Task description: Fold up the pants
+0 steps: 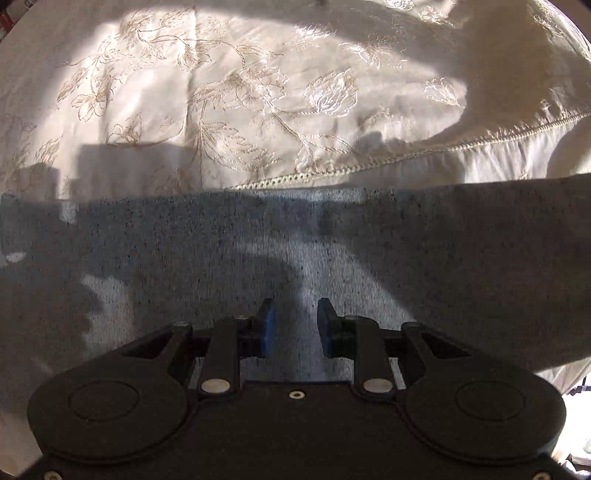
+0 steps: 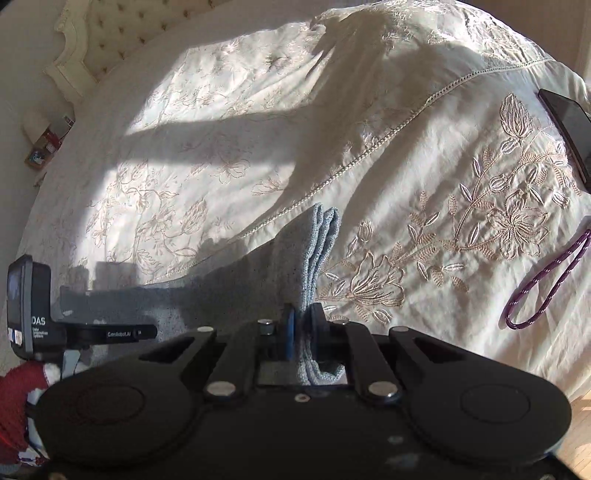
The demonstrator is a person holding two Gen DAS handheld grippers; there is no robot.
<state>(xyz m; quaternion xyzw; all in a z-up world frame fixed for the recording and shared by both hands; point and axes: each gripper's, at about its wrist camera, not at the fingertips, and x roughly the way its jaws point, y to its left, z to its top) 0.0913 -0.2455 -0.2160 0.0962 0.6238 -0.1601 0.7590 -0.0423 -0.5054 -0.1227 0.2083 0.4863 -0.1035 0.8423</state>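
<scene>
Grey-blue speckled pants (image 1: 258,251) lie spread across the cream embroidered bedspread (image 1: 221,92). My left gripper (image 1: 295,326) hovers just over the flat fabric with its blue pads apart, holding nothing. My right gripper (image 2: 303,326) is shut on a bunched, layered edge of the pants (image 2: 319,240), which stands up between the pads and runs off to the left in shadow. The left gripper's body (image 2: 33,314) shows at the left edge of the right wrist view.
A dark phone (image 2: 569,125) lies on the bedspread (image 2: 443,166) at the far right. A purple cord loop (image 2: 546,284) lies at the right. A tufted headboard (image 2: 122,26) is at the top left. Wooden floor shows at the lower right.
</scene>
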